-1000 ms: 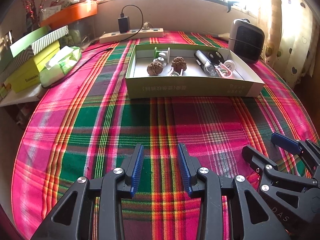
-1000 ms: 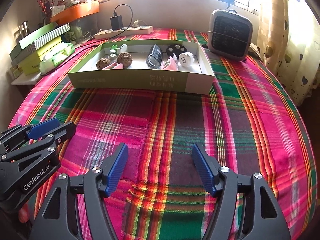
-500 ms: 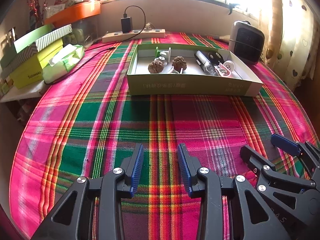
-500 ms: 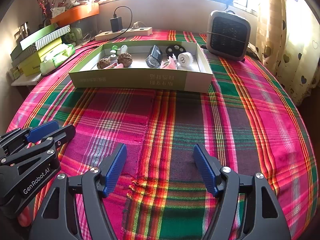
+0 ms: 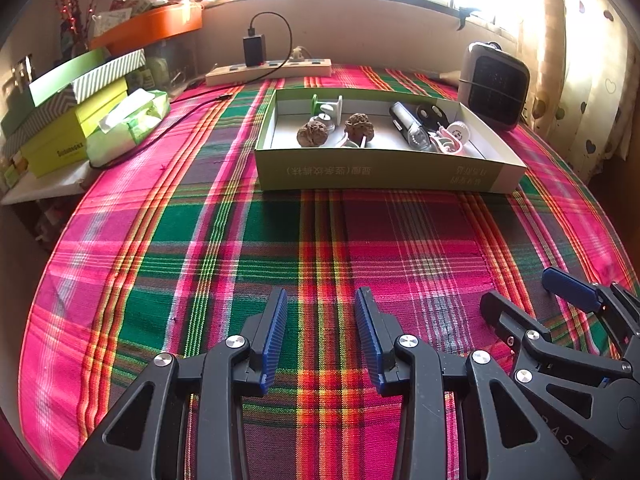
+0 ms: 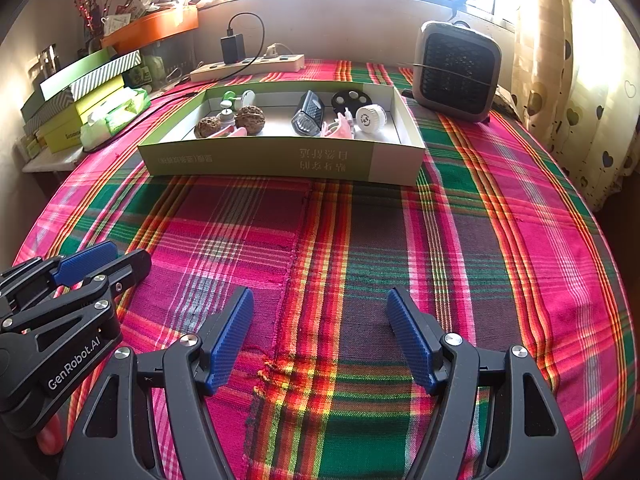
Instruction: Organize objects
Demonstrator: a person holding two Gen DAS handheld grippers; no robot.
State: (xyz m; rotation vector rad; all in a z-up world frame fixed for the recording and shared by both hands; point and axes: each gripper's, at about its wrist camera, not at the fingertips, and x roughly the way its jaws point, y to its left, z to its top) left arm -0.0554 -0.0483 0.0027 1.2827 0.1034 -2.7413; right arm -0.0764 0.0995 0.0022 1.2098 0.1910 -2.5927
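Plaid cloth (image 6: pixel 460 240) is spread over the table, where a shallow green box (image 6: pixel 260 158) is set at the far side. From left to right it is filled with two walnuts (image 6: pixel 249 119), a dark ridged case (image 6: pixel 307 117), pink clips (image 6: pixel 340 128) and a white cap (image 6: pixel 369 118). Near the cameras, the left gripper (image 5: pixel 321 328) is held partly open and empty; the right gripper (image 6: pixel 320 330) is spread wide, empty.

The box's near wall (image 6: pixel 280 158) hides the feet of the walnuts (image 6: pixel 249 120), and the printed characters stay unreadable.
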